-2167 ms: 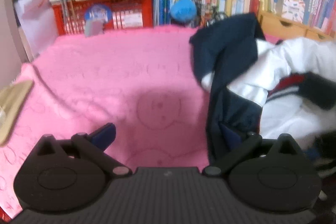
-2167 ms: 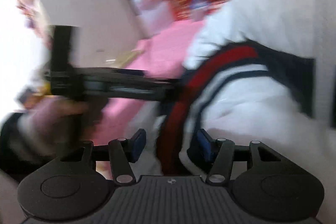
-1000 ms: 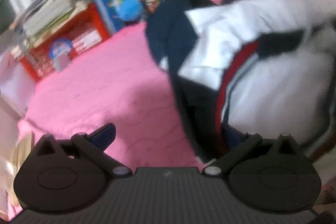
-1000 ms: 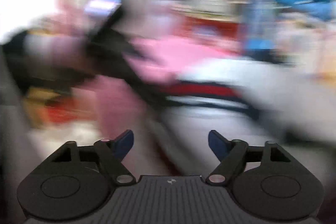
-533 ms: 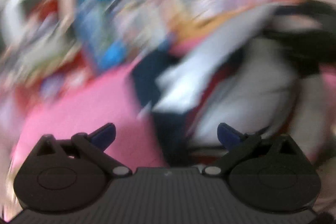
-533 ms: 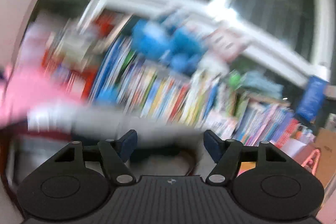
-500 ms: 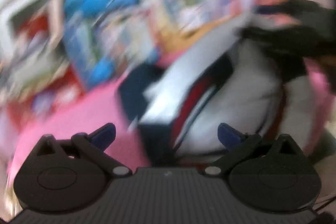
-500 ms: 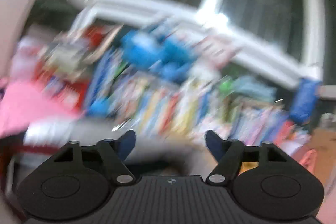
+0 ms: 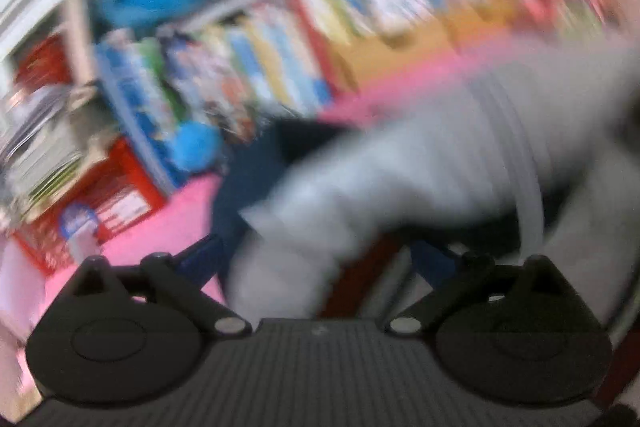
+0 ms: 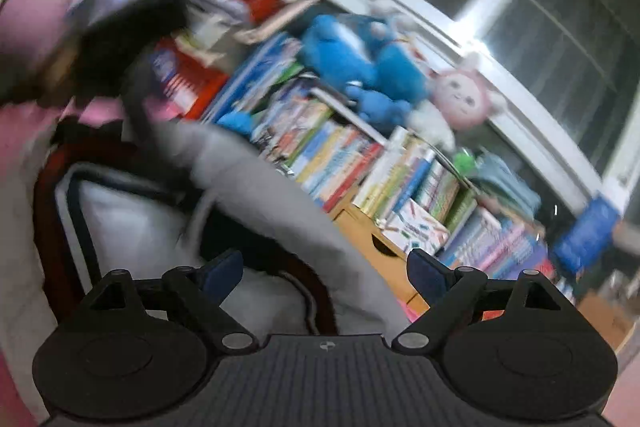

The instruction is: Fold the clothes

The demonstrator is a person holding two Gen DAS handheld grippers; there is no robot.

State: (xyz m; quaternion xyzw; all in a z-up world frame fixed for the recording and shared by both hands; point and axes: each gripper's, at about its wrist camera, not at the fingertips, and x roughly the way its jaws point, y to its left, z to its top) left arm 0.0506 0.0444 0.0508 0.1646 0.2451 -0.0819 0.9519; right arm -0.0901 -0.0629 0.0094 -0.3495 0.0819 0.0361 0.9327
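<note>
A: Bookshelves (image 9: pixel 248 59) behind, pink bed cover (image 9: pixel 132 239) below, all blurred. Left wrist: left gripper (image 9: pixel 316 263) spread wide, white-and-navy garment (image 9: pixel 400 187) bunched between, unpinched.

B: Right wrist: right gripper (image 10: pixel 324 271) opening, sleeve (image 10: pixel 280 219) draped across, untouched. Best to spread flat first, then pinch hem corners.

The garment (image 10: pixel 256 195) is white with navy and red stripes; the blanket (image 9: pixel 192 203) pink; the plush toy (image 10: pixel 360 63) blue.
</note>
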